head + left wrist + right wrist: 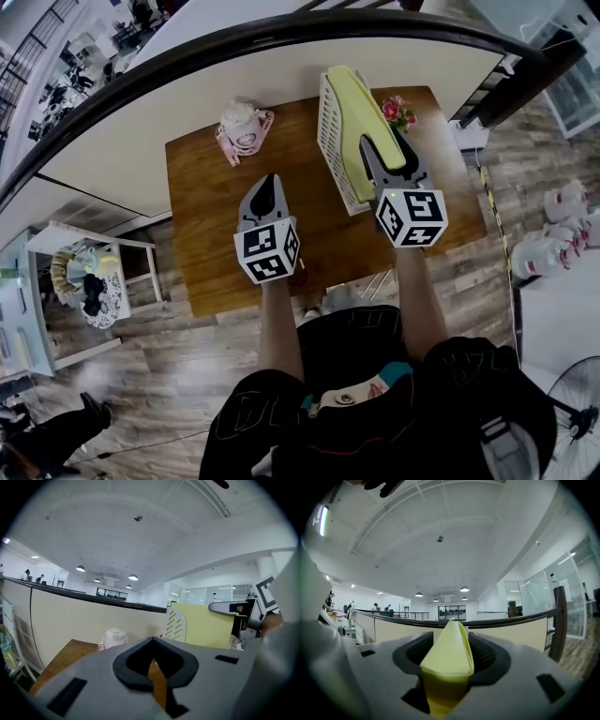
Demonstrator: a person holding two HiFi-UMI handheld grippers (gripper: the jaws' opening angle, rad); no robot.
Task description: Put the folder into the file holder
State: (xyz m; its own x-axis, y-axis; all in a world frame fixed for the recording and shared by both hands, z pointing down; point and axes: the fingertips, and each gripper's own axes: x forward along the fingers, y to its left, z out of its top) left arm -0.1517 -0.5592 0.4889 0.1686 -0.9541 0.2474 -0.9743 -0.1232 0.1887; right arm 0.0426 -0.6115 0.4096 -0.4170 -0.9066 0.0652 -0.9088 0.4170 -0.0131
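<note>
Right gripper view: right gripper (451,637) jaws apart, yellow folder (447,665) between, unclamped; left gripper (152,641) closed, empty.

a brown wooden tabletop (211,244) stands against a cream partition wall (122,159) capped by a dark curved rail (281,33). the floor (159,375) is grey-brown wood plank. a white shelf unit (84,281) stands at the left, a fan (574,412) at lower right. round lamps (80,568) glow in the white ceiling (440,517).
</note>
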